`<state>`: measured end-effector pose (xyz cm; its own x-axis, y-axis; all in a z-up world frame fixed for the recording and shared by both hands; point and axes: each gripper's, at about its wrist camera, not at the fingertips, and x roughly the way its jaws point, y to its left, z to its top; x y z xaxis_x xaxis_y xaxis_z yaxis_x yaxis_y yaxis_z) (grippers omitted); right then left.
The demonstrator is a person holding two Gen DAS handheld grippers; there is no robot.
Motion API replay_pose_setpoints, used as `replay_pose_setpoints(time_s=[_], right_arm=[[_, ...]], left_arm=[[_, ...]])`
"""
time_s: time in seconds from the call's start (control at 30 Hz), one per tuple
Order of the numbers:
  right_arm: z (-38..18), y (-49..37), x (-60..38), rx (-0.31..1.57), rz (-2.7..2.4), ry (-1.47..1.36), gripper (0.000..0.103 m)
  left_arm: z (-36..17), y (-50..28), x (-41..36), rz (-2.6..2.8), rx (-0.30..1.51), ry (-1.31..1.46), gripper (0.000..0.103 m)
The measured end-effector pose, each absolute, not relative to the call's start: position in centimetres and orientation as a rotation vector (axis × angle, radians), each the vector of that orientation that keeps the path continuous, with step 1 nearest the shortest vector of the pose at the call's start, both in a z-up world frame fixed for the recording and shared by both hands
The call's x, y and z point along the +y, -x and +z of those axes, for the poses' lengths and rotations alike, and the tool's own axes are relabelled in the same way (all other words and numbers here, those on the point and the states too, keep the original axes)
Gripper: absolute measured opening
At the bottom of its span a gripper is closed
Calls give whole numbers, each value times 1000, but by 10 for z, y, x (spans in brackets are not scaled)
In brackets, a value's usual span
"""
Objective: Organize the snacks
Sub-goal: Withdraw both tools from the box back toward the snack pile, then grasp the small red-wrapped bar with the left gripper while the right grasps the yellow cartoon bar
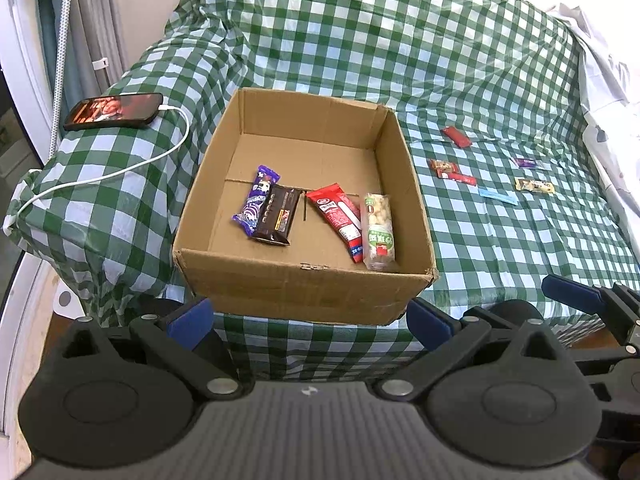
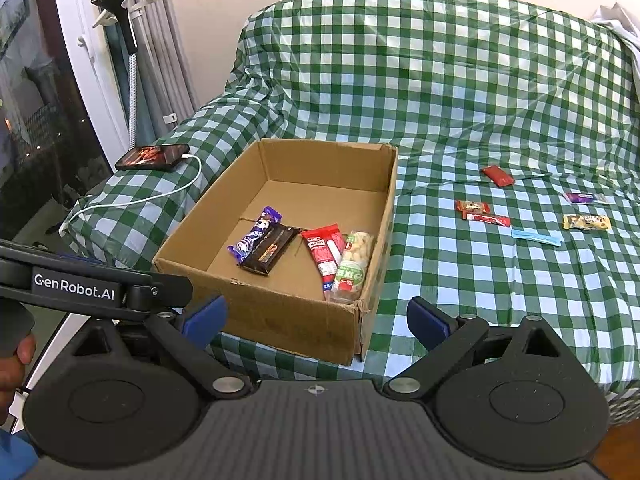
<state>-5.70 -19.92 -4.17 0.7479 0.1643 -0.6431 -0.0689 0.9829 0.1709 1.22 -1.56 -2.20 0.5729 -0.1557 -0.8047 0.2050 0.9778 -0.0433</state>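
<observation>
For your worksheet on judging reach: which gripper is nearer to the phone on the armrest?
Left. The left gripper sits before the box, the phone at its near left; the right gripper sits further right.

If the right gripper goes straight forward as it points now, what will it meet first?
Probably the cardboard box: the open right gripper points at its near wall and corner. Depth is unclear, so it might pass just above the rim.

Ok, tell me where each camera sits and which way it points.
Left wrist: on the left claw, open, facing the cardboard box head-on; the right claw's blue finger shows at right.
Right wrist: on the right claw, open, right of the box, looking across it; the left claw's arm and a hand show at left.
Shared: box, checkered cloth, phone, loose snacks.
</observation>
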Motion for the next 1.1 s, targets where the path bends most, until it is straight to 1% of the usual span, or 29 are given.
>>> replay_pose_setpoints(time_s=[0.4, 0.6, 0.83, 1.1], right_arm=[[-49, 51, -208, 721, 131, -170, 98], [-55, 47, -222, 711, 113, -200, 99], [-71, 43, -270, 701, -8, -283, 99], [-93, 41, -375, 681, -259, -415, 99]], left_arm=[[-26, -20, -26, -206, 952, -76, 103], [-26, -30, -46, -224, 958, -119, 103], [-23, -53, -100, -304, 969, -209, 103], [-25, -107, -185, -419, 983, -253, 103]])
